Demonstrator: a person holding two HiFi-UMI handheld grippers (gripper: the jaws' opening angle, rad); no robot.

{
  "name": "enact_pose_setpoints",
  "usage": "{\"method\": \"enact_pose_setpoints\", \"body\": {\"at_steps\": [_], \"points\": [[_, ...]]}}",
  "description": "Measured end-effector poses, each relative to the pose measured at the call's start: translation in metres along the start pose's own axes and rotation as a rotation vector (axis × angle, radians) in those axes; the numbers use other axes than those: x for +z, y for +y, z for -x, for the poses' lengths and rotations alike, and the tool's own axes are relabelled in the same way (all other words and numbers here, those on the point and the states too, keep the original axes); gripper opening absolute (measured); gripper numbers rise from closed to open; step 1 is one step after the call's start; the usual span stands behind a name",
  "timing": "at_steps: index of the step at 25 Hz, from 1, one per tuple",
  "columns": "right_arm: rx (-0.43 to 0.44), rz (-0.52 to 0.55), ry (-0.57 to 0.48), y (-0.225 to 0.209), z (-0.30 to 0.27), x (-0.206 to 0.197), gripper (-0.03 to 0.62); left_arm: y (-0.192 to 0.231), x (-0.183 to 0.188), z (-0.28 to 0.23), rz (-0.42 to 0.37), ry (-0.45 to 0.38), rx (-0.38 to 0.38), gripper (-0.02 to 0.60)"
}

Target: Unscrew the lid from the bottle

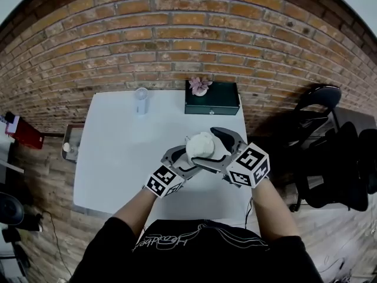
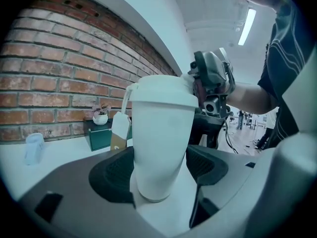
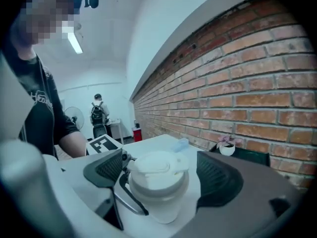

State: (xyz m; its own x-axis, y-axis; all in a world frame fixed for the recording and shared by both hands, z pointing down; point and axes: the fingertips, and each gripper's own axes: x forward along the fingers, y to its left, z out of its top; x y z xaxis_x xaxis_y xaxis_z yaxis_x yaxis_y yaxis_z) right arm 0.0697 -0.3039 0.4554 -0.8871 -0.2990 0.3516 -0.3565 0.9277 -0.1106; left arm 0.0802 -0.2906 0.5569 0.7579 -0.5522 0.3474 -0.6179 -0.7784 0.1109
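White bottle (image 1: 200, 144) stands upright above the near right part of the worktop (image 1: 118, 158), its long axis vertical and its lid (image 3: 157, 170) on top. The left gripper (image 2: 158, 168) is clamped on the bottle's body, a pad pressed to each side. The right gripper (image 1: 207, 147) reaches in at lid height with its jaws spread wide on either side of the lid, not pressing it.

Broad white surface lies open from the bottle to the left edge. A clear cup (image 1: 141, 101) sits near the far edge, well apart from the bottle. A dark green box (image 1: 212, 101) with a small pink plant (image 1: 199, 86) fills the far right corner against the brick wall (image 1: 177, 40). A black chair (image 1: 321, 117) stands just off the right edge.

A paper tag (image 2: 120, 128) hangs at the bottle's side; I can read no print on it.
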Motion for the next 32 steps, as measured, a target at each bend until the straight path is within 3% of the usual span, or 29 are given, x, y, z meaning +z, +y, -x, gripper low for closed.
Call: {"method": "enact_pose_setpoints", "body": {"at_steps": [5,8,17,19,23,29,32], "points": [[-0.110,-0.002,-0.002,0.005,-0.005,-0.002,0.443,0.000,0.001,0.000,0.001,-0.007,0.004,0.348],[-0.169,0.031,0.017,-0.001,-0.007,-0.006,0.401,0.000,0.001,-0.001,0.005,-0.014,0.011,0.348],[-0.153,0.048,0.015,-0.001,-0.008,-0.007,0.400,0.000,0.001,0.000,0.006,-0.016,0.009,0.348],[-0.105,0.067,0.025,0.001,-0.008,-0.008,0.400,-0.001,0.000,0.000,0.007,-0.016,0.008,0.348],[0.073,0.139,0.066,0.005,-0.007,-0.010,0.399,-0.002,0.000,0.000,0.003,-0.014,0.006,0.348],[0.352,0.346,0.172,0.012,-0.006,-0.014,0.397,-0.002,0.003,-0.001,-0.009,-0.018,-0.017,0.348],[0.459,0.363,0.234,0.012,-0.006,-0.016,0.397,-0.002,0.002,0.000,-0.018,-0.010,-0.034,0.348]]}}
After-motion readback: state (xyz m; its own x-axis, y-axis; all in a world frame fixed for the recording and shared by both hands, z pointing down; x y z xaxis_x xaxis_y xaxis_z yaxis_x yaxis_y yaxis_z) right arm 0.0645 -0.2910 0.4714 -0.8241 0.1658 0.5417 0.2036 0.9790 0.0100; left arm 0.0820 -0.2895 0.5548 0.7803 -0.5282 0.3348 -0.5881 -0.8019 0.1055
